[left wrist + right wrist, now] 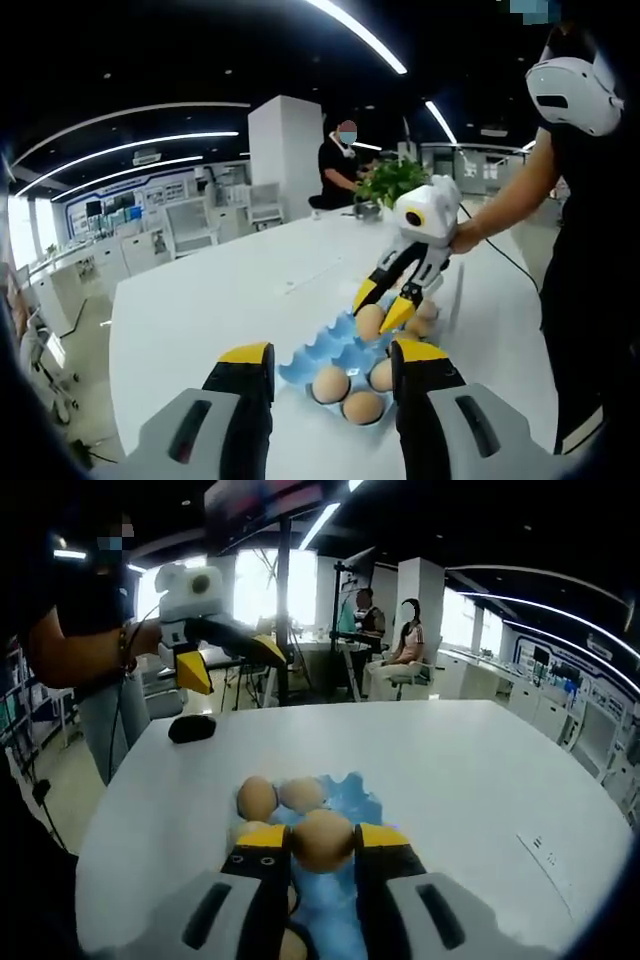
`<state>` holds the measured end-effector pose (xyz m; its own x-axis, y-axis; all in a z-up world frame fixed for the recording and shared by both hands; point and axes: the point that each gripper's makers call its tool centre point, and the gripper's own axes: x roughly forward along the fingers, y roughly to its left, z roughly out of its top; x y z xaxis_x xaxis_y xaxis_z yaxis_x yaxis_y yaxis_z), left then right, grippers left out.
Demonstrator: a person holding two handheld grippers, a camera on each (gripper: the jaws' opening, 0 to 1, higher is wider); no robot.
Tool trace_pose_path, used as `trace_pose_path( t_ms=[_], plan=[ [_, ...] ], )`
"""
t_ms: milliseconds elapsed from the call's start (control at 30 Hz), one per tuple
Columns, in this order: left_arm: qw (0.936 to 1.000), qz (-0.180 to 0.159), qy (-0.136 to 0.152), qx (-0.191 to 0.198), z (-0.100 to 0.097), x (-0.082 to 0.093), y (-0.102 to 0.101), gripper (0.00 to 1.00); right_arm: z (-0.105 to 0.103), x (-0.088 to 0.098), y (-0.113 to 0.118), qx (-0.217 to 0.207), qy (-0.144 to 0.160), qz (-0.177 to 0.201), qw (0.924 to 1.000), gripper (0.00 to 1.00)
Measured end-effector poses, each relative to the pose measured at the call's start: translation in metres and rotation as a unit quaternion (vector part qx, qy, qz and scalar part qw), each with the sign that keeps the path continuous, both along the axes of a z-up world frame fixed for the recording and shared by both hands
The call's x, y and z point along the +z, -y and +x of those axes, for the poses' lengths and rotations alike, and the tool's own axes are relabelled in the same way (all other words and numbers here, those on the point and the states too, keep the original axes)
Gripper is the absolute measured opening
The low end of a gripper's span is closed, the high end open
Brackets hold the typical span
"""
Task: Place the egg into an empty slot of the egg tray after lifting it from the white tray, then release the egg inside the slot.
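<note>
Egg (322, 838), smooth and tan, sits clamped in right gripper (322, 842); left gripper (330, 362) gapes wide.

The brown egg (322, 839) is held between the right tongs (322, 837), just above the blue egg tray (352, 798). The tray lies on the white surface (450, 770) and has several eggs in it.
</note>
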<state>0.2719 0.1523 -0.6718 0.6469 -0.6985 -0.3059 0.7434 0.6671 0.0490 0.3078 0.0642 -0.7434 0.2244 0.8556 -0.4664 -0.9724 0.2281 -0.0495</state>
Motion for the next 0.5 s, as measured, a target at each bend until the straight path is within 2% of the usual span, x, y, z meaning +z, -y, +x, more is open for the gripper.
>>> trace_pose_path(
  t_ms=[167, 500],
  plan=[
    [1.0, -0.001, 0.001, 0.0, 0.001, 0.0, -0.001, 0.47, -0.001, -0.003, -0.013, 0.011, 0.006, 0.0, 0.9999, 0.24],
    [1.0, -0.001, 0.0, 0.003, 0.001, 0.0, -0.004, 0.47, 0.001, -0.018, -0.024, 0.01, -0.011, -0.008, 0.9999, 0.24]
  ],
)
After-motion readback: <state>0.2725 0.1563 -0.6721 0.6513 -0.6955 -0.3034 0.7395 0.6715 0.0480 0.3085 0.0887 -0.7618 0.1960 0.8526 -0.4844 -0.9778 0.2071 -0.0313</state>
